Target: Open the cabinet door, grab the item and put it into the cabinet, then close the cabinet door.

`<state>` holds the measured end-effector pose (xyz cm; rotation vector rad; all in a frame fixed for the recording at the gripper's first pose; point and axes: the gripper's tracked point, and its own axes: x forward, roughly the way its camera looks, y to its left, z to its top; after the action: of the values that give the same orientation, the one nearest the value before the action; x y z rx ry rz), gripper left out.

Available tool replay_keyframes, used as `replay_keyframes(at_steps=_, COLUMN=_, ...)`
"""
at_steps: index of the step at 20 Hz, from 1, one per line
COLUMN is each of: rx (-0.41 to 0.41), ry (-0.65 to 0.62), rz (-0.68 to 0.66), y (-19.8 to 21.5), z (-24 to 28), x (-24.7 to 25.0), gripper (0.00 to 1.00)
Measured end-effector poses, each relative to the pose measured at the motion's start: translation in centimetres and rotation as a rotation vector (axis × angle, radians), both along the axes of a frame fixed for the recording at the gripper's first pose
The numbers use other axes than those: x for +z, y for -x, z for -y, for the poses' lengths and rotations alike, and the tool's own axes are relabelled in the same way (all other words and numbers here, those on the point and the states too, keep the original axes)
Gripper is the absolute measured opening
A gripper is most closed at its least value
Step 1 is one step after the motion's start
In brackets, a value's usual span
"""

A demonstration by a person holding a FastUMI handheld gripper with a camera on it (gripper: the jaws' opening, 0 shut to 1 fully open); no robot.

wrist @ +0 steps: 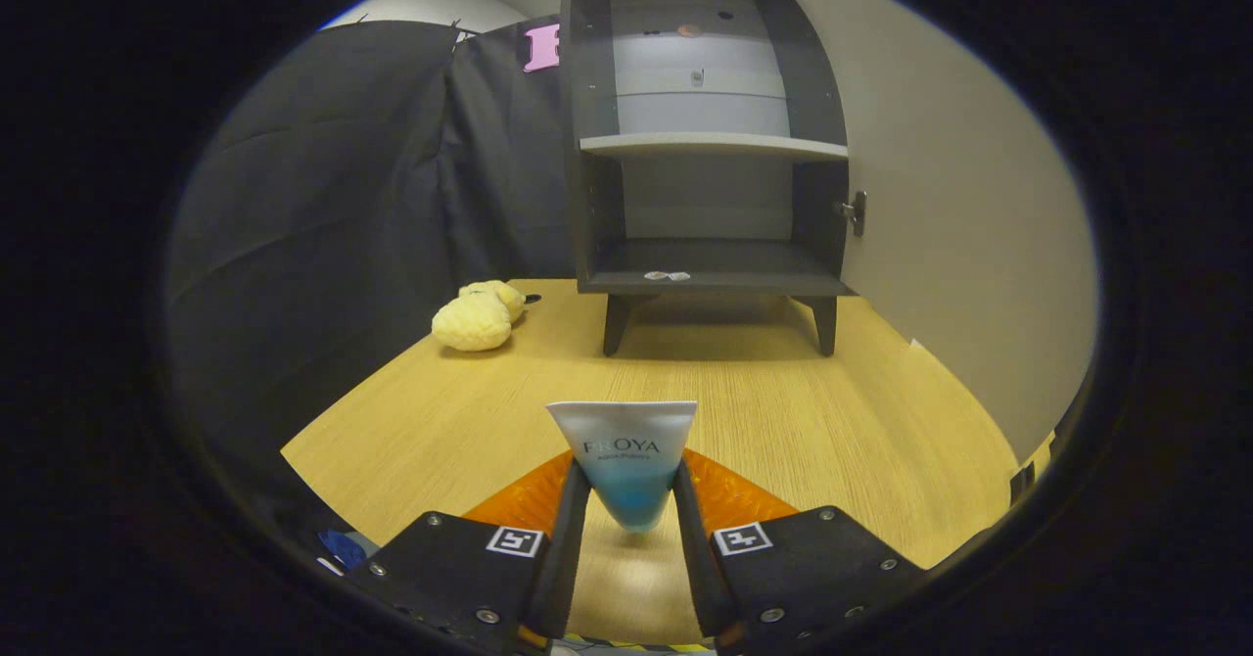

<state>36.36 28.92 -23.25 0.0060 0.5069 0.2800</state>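
While the gripper [628, 499] is clamped on the tube [625, 460] at its lower body, crimped end up, the item looks light, soft and slick, and the open cabinet [705, 137] stands well beyond across the table [832, 411].

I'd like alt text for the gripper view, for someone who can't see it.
The claw grips a blue-and-white tube above a wooden table. Beyond it stands an open dark cabinet, with a yellow plush toy beside it.
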Motion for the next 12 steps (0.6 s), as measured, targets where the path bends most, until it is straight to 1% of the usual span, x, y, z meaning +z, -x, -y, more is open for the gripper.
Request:
replay_keyframes(at_steps=4, rx=-0.02, ry=-0.028, rz=0.058, y=-3.3, z=0.5, x=5.7, gripper=0.49)
replay_keyframes(at_steps=12, rx=-0.037, ry=-0.067, rz=0.195, y=-11.9, z=1.8, x=18.1, gripper=0.49)
